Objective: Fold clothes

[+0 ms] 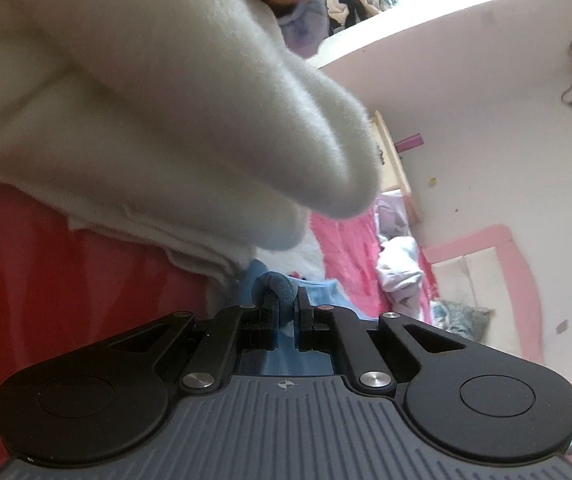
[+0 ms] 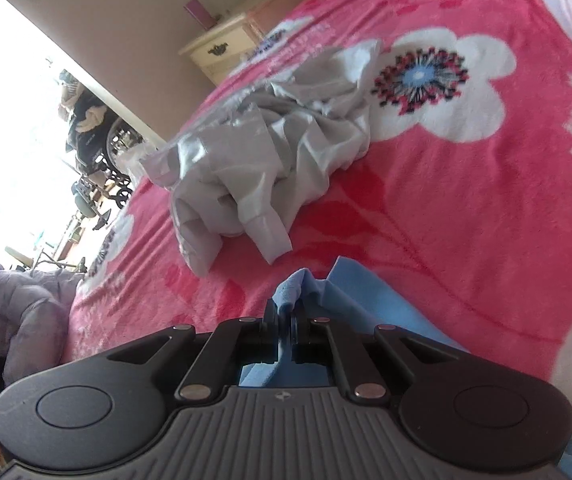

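A light blue garment point(image 2: 350, 284) is pinched by both grippers. In the right wrist view my right gripper point(image 2: 284, 312) is shut on a bunched edge of it, just above the pink flowered blanket point(image 2: 466, 184). In the left wrist view my left gripper point(image 1: 284, 304) is shut on another fold of the blue garment point(image 1: 273, 284). A fuzzy white garment point(image 1: 145, 100), folded in layers, fills the upper left of that view, very close to the camera. A crumpled grey shirt point(image 2: 261, 160) lies on the blanket ahead of the right gripper.
A cream nightstand point(image 2: 221, 50) stands beyond the bed's far edge. A lilac padded jacket point(image 2: 17, 304) lies at the left bed edge. More clothes point(image 1: 398, 268) are piled near a pink headboard point(image 1: 498, 240). A bright doorway point(image 2: 9, 120) opens at left.
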